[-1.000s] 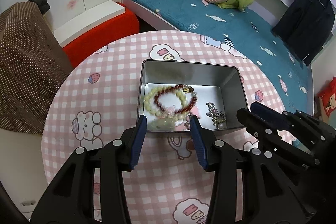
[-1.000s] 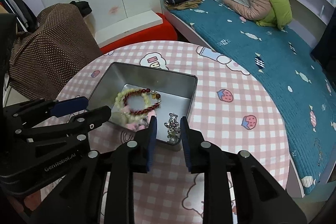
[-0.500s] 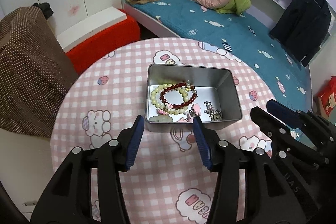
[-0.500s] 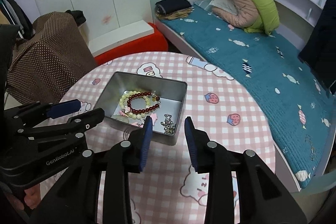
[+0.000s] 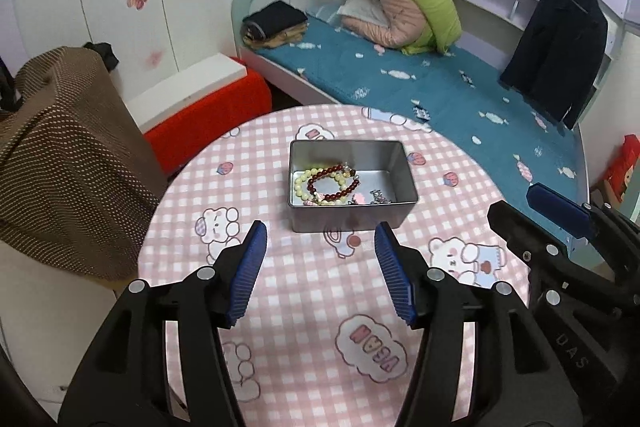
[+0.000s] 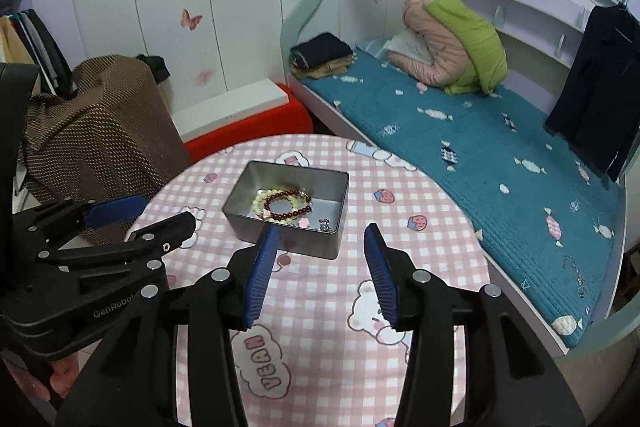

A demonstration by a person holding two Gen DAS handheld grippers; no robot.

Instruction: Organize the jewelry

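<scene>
A silver metal tin (image 5: 348, 215) (image 6: 320, 247) stands on the round pink checked table (image 5: 304, 291) (image 6: 344, 291). Inside lie a dark red bead bracelet (image 5: 334, 183) (image 6: 286, 205), a pale yellow bead bracelet (image 5: 300, 183) (image 6: 259, 201), small pink pieces and a silver chain (image 5: 378, 197) (image 6: 324, 225). My left gripper (image 5: 320, 239) is open and empty, held above the table in front of the tin. My right gripper (image 6: 320, 243) is open and empty, also back from the tin. Each gripper shows at the side of the other's view.
A bed with a teal mattress (image 5: 440, 91) lies behind the table, with folded clothes and a pink and green jacket on it. A red bench (image 5: 208, 111) and a brown dotted cover (image 5: 60, 155) stand to the left. A dark coat (image 5: 560, 43) hangs at right.
Both grippers have pulled up and back from the tin, and both have opened wider. The jewelry stays in the tin.
</scene>
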